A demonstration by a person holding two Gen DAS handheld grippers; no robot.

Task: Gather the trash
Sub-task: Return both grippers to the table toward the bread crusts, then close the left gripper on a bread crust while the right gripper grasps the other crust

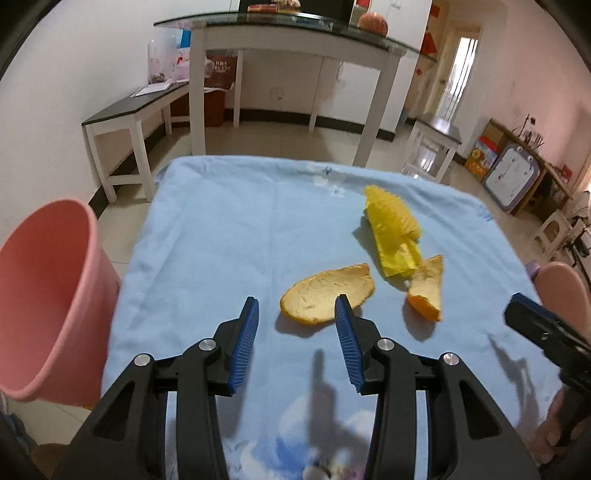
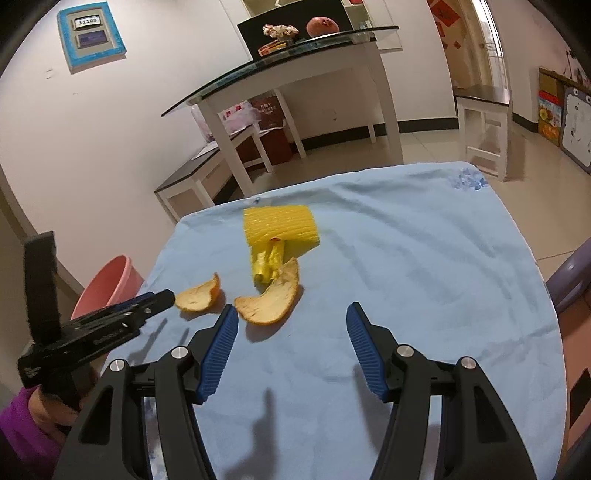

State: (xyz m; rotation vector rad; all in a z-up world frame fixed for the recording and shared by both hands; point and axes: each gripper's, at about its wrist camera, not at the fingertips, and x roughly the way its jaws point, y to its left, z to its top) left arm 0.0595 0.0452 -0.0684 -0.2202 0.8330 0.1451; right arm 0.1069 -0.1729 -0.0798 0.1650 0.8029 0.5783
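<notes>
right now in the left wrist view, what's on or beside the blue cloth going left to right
pink bin → left gripper → larger orange peel → yellow plastic bag roll → smaller orange peel → right gripper at the right edge

The number "11109" reads on a small white display (image 2: 88,21) inside a blue-framed wall panel (image 2: 93,36), far left. Print on the dark red bag (image 2: 269,110) under the glass-topped table is too blurred to read.

Two orange peels (image 1: 327,293); yellow wrapper (image 1: 391,229); pink bin (image 1: 44,295)
</notes>
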